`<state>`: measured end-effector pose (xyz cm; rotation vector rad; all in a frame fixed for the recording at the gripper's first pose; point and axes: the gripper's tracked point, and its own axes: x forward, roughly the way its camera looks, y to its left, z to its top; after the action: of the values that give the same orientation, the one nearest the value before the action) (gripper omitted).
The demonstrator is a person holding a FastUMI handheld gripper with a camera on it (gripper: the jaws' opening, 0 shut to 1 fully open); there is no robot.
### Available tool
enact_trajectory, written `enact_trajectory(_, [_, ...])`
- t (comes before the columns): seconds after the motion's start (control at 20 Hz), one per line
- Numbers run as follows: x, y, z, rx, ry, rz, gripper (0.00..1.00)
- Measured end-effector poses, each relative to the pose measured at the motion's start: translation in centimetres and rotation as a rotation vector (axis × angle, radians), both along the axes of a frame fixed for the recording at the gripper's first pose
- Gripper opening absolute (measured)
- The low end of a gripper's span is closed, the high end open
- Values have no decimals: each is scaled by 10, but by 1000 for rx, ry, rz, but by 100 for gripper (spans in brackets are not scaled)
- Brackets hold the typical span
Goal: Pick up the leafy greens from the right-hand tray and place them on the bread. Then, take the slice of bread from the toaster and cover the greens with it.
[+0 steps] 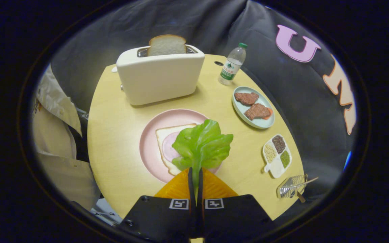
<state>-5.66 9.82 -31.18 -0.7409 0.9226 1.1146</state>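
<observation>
So the gripper [195, 173] has both fingers clamped on the stem of the leafy greens [202, 144], and the leaf fans out just ahead of the tips, held over the near right part of the bread slice [168, 145] on the pink plate [150, 135]. That slice has a round pink piece of ham [169, 147] on it, and the plate sits about mid-table.

The table [113, 135] is round, pale yellow wood. Toward its far edge stands a cream toaster [160, 76] with a second slice of bread [166, 44] poking out of the slot. A water bottle [232, 64] stands at the far right edge. Along the right edge: a light blue tray [239, 109] with two brown meat pieces [252, 105], then a small white divided dish [277, 155] of grains, then a small wire basket [290, 187] at the near right edge.

Dark cloth wall behind it all.
</observation>
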Motion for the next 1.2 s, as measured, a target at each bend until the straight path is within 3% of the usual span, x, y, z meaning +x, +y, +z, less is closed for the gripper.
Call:
enact_trajectory(0.55, [-20, 45, -35, -28, 123, 14, 3])
enact_trajectory(0.9, [-8, 39, -63, -99, 109, -22, 4])
enact_trajectory(1.15, [10, 38, -62, -120, 8, -25, 30])
enact_trajectory(1.2, [9, 37, -63, -127, -5, -24, 31])
